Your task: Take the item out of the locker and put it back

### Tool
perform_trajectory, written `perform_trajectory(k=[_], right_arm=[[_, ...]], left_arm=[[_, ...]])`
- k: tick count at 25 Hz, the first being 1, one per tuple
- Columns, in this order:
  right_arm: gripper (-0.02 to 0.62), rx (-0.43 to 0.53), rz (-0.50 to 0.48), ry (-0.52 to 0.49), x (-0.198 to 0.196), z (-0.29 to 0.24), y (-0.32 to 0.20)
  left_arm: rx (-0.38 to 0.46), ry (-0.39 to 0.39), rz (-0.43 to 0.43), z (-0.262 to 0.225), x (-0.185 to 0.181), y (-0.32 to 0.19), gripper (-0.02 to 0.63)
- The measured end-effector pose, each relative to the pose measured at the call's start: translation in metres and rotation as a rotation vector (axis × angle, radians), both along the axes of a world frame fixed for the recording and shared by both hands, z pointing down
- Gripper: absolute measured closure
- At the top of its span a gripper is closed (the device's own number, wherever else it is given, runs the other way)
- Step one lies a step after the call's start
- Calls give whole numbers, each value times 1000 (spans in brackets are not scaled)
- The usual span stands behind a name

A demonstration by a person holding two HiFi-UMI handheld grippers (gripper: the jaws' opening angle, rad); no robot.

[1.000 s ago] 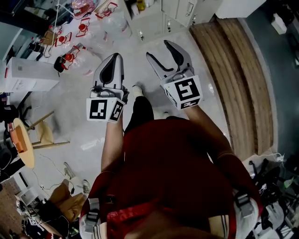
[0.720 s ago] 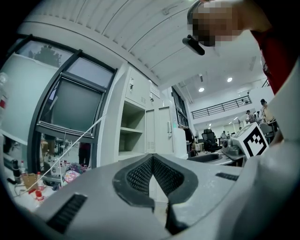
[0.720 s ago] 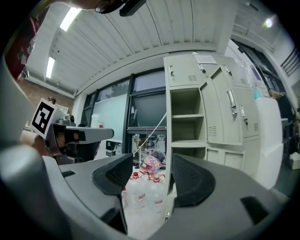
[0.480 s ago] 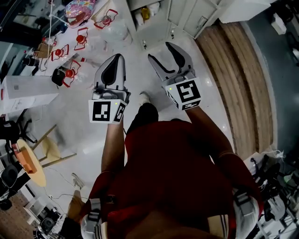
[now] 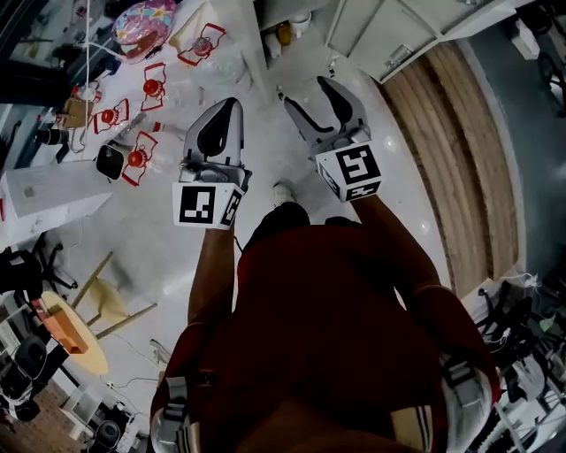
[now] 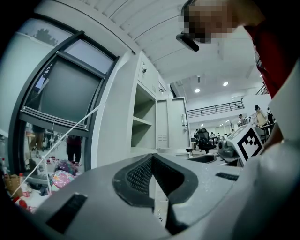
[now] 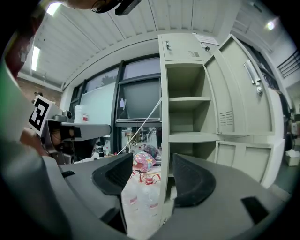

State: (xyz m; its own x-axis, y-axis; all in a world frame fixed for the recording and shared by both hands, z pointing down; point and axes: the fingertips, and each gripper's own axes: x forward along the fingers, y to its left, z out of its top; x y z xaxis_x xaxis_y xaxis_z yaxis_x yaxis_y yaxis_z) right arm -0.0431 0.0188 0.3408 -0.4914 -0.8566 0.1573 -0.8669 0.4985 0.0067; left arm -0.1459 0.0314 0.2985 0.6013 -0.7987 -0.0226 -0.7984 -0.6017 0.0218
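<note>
Approach, seemingly: your left gripper (image 6: 152, 161) clenched empty, right gripper (image 7: 151, 176) released; next, reach the far open grey metal locker (image 7: 185, 117).

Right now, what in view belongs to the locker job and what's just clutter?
Job:
- locker, door open
- small yellow item low in it, possibly the one to take
- left tool, shut
- right tool, open, empty

Clutter:
- red-and-white packs on the floor
- pink patterned item
- white box
- wooden stool

Cluttered lab-workshop hall: metal locker (image 7: 180, 47), office chair (image 6: 202, 139), mezzanine railing (image 6: 215, 108), packets (image 5: 140, 160) strewn on floor (image 5: 150, 248).
</note>
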Motion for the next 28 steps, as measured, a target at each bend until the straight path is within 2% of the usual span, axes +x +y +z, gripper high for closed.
perform_trajectory(k=[11,21,28], right_arm=[[353,-49,65,34,-17,39,-47],[353,-118,101,64,-7,86,-75],[353,-144,99,85,6,123,-102]], left_arm=[[-15,-4,17,29,-26,-47,600],[-62,-16,25,76,-15,-71,600],[-84,-42,-8,113,-4,-97,600]])
